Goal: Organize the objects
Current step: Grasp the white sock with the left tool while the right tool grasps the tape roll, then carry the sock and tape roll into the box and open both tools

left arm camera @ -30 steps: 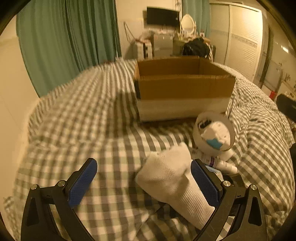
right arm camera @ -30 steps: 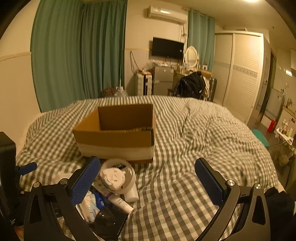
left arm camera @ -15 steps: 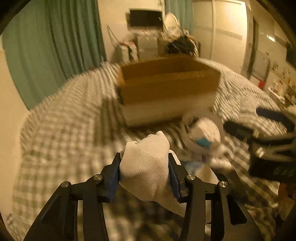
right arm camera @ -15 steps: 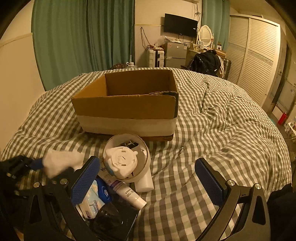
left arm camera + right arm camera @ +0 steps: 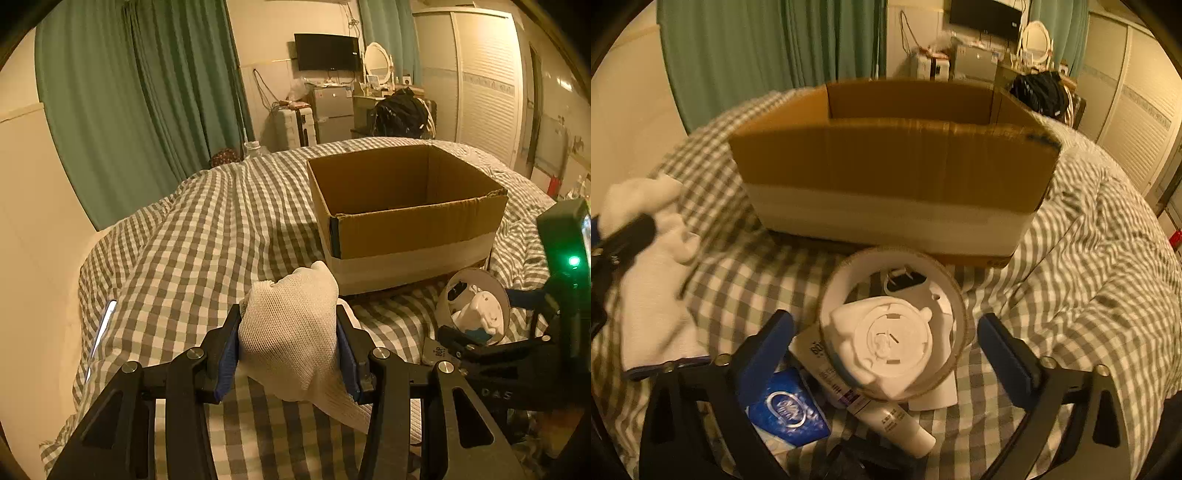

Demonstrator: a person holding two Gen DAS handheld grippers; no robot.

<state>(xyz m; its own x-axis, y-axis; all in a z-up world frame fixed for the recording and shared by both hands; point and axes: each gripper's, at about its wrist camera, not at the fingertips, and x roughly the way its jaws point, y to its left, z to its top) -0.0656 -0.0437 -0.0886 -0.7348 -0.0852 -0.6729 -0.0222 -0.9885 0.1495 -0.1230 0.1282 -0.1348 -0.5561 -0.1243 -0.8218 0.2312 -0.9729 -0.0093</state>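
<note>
Left wrist view: left gripper (image 5: 288, 345) clamps the white sock (image 5: 291, 332); right gripper (image 5: 886, 354) gapes around the fan (image 5: 892, 325).

Checked bed cover (image 5: 207, 236), cardboard box (image 5: 894, 166), round white fan (image 5: 892, 332), tube (image 5: 886, 421), blue packet (image 5: 786, 410)
</note>
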